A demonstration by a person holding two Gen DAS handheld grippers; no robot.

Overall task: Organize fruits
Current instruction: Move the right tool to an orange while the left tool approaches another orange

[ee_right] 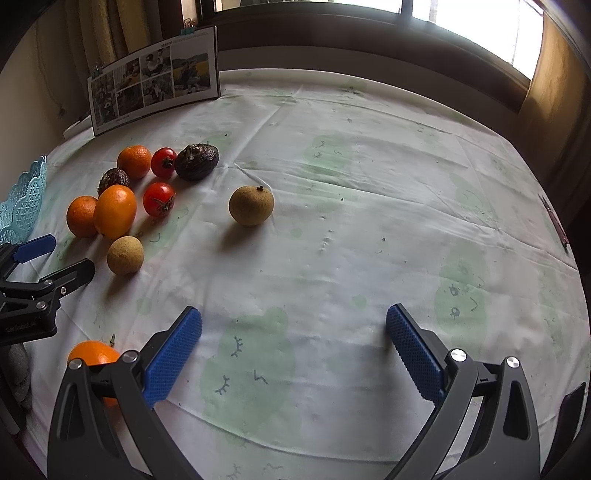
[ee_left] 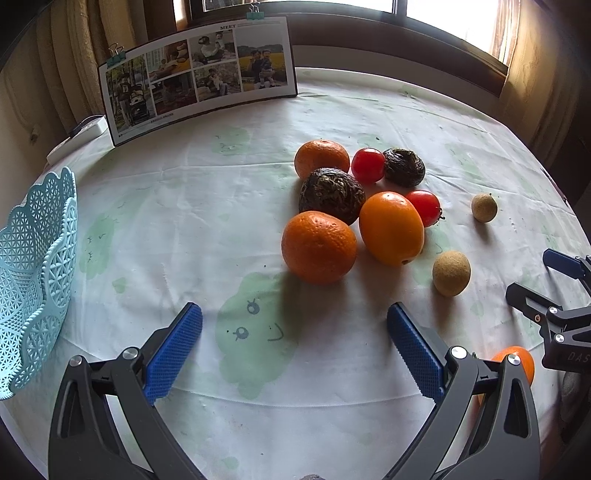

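Both tongs are found with jaws spread wide and nothing held: the left gripper [ee_left: 294,319] and the right gripper [ee_right: 294,320] are poised low over the tablecloth [ee_right: 369,229].

A cluster of fruit is noted ahead of the left gripper: a dimpled orange [ee_left: 318,246] touching a smoother oval orange [ee_left: 391,228], a dark wrinkled fruit [ee_left: 331,195] behind them, a further orange [ee_left: 321,158], two glossy red tomatoes [ee_left: 368,165] [ee_left: 424,208] and a second dark fruit [ee_left: 403,167]. Two dull tan round fruits [ee_left: 451,273] [ee_right: 251,205] are set apart to the right. Another orange [ee_right: 94,356] is seen between the two tools, partly hidden.

A light-blue lattice basket [ee_left: 33,273] stands at the left edge. The cloth is pale with faded green cartoon prints. A clipped photo sheet [ee_left: 199,79] is propped at the rear, below a bright window [ee_right: 476,29].
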